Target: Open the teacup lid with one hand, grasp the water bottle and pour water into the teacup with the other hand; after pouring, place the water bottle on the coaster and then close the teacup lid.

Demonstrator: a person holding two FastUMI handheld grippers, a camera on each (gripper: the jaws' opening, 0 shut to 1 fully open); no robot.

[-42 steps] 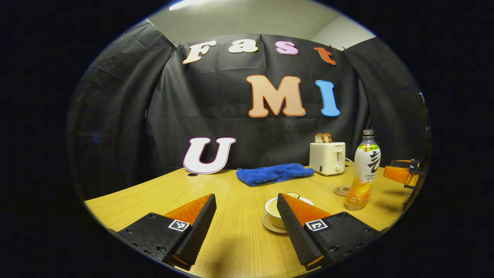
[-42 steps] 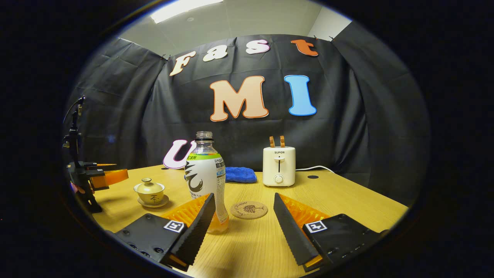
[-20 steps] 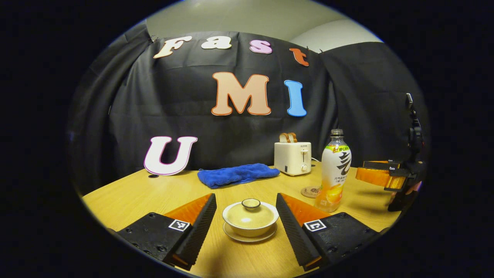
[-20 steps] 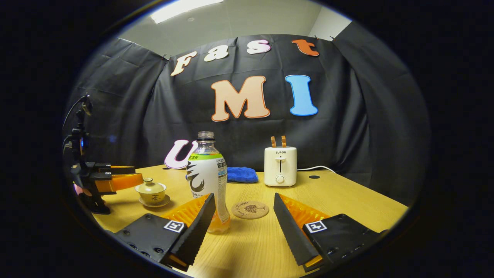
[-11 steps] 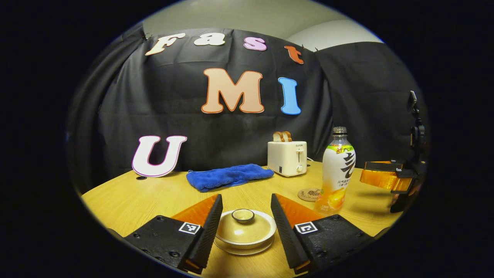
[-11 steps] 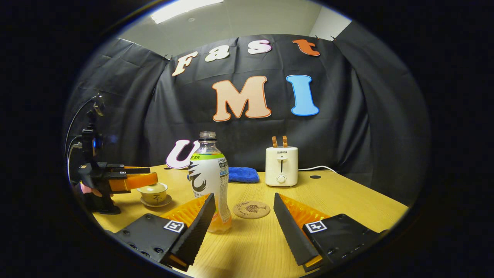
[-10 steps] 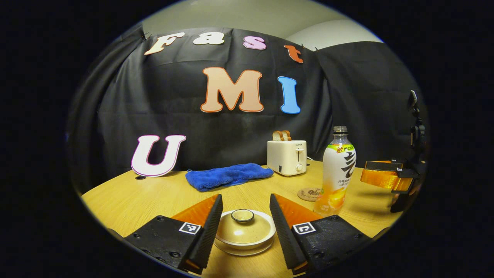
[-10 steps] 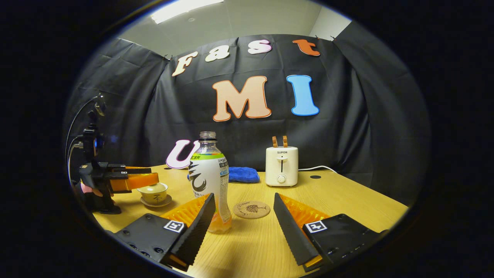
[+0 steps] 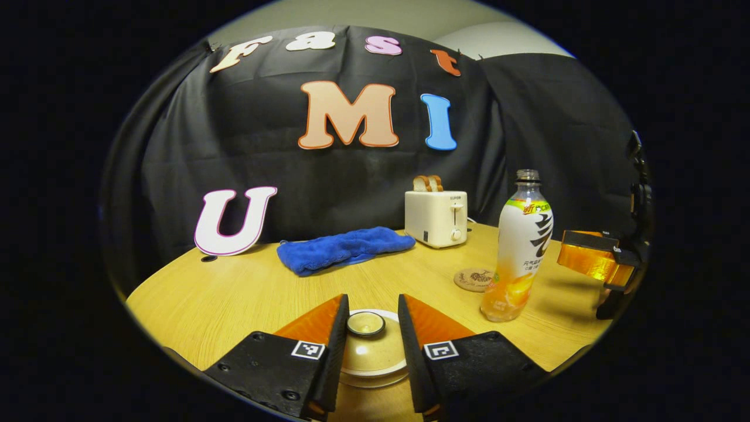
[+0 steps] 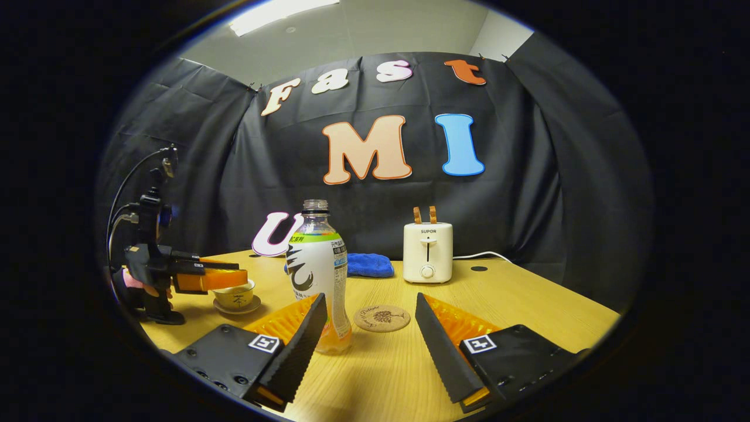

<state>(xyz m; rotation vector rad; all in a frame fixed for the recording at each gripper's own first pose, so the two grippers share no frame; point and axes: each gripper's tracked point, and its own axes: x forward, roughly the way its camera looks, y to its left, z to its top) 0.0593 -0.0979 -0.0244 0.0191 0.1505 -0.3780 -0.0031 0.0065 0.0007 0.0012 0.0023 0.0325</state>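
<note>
A pale lidded teacup [image 9: 369,357] sits on its saucer at the table's near edge. My left gripper [image 9: 372,300] straddles the lid's small knob [image 9: 365,323]; its jaws have narrowed, with a sliver of lid still visible between the knob and the right finger, so it is open. In the right gripper view that gripper [image 10: 211,278] hovers level over the teacup [image 10: 237,300]. The uncapped bottle [image 10: 315,275] with orange drink stands upright beside the left finger of my open right gripper [image 10: 370,298]. A round cork coaster [image 10: 382,318] lies just right of the bottle.
A cream toaster [image 9: 436,218] holding bread stands at the back of the wooden table [image 9: 234,293], its cord trailing right. A blue cloth [image 9: 343,249] lies left of it. A hand holds the left gripper's handle [image 10: 137,281].
My left gripper swung over to the teacup, lowered onto it, and its fingers narrowed around the lid knob. The right gripper and bottle stayed put.
</note>
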